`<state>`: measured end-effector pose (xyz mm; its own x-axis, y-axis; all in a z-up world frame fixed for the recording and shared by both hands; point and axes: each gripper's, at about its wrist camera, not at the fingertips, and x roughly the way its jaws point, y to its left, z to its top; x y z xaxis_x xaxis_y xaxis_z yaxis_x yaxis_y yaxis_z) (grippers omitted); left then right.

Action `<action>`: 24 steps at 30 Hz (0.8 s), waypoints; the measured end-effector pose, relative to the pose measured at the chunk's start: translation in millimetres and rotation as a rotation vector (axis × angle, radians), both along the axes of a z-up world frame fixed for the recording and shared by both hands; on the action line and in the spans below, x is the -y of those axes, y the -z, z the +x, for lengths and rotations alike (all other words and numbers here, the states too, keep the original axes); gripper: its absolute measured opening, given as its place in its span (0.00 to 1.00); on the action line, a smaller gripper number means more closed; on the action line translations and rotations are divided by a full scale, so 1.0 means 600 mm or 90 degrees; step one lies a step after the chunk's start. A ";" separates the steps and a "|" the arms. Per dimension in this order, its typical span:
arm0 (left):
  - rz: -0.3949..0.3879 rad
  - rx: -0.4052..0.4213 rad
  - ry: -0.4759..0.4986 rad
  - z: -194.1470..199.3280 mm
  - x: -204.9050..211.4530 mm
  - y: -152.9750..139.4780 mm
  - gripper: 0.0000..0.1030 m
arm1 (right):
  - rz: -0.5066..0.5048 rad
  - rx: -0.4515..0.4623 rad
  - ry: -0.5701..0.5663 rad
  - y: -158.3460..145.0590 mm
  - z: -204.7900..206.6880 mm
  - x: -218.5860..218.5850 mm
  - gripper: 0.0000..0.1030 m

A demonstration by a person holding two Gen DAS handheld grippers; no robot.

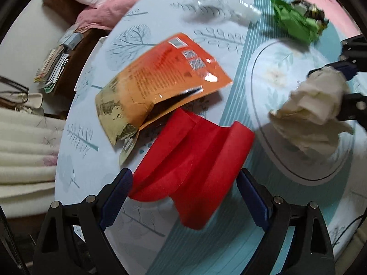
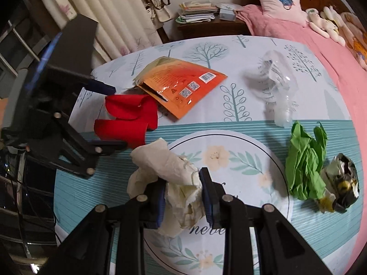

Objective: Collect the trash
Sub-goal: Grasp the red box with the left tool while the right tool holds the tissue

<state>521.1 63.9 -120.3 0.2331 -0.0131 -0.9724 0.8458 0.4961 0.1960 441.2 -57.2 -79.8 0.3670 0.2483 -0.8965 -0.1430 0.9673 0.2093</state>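
Observation:
My right gripper (image 2: 183, 197) is shut on a crumpled white tissue (image 2: 174, 174) and holds it above the table; the tissue also shows in the left wrist view (image 1: 316, 105). My left gripper (image 1: 183, 197) is open, its blue pads on either side of a folded red paper (image 1: 192, 167), which also shows in the right wrist view (image 2: 128, 119). An orange snack packet (image 1: 165, 80) lies just beyond the red paper. Crumpled green paper (image 2: 305, 160), a foil wrapper (image 2: 344, 185) and a clear plastic bag (image 2: 275, 84) lie on the table.
The table has a tree-patterned cloth with a round flower print (image 2: 229, 160). A pink bed (image 2: 321, 36) with a pillow borders it. A wooden nightstand (image 2: 206, 25) with stacked papers and cream curtains (image 2: 103, 4) stand behind.

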 end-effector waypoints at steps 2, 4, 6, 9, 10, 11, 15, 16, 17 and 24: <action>0.007 -0.005 0.004 0.007 0.004 0.007 0.88 | 0.010 0.000 0.011 0.000 -0.004 0.004 0.26; 0.011 -0.013 0.004 0.012 0.007 0.013 0.78 | 0.021 0.000 0.020 0.000 -0.008 0.008 0.26; 0.001 -0.028 -0.002 0.018 0.010 0.011 0.50 | 0.026 0.001 0.024 0.001 -0.013 0.011 0.26; -0.005 -0.020 -0.025 0.020 0.013 0.003 0.43 | 0.032 0.002 0.032 0.001 -0.022 0.017 0.26; -0.011 -0.018 -0.034 0.021 0.014 0.000 0.40 | 0.035 0.002 0.035 0.000 -0.026 0.019 0.26; -0.017 -0.018 -0.041 0.020 0.014 -0.003 0.34 | 0.040 0.001 0.040 0.000 -0.029 0.021 0.26; -0.064 -0.059 -0.111 0.005 0.001 -0.018 0.14 | 0.053 -0.004 0.052 0.000 -0.048 0.029 0.26; -0.077 -0.065 -0.129 -0.002 -0.003 -0.022 0.14 | 0.056 -0.006 0.055 -0.001 -0.055 0.032 0.26; -0.085 -0.069 -0.142 -0.009 -0.007 -0.025 0.13 | 0.058 -0.008 0.058 -0.001 -0.061 0.034 0.26; -0.174 -0.102 -0.266 -0.084 -0.035 -0.062 0.12 | 0.083 -0.013 0.072 -0.017 -0.129 0.064 0.25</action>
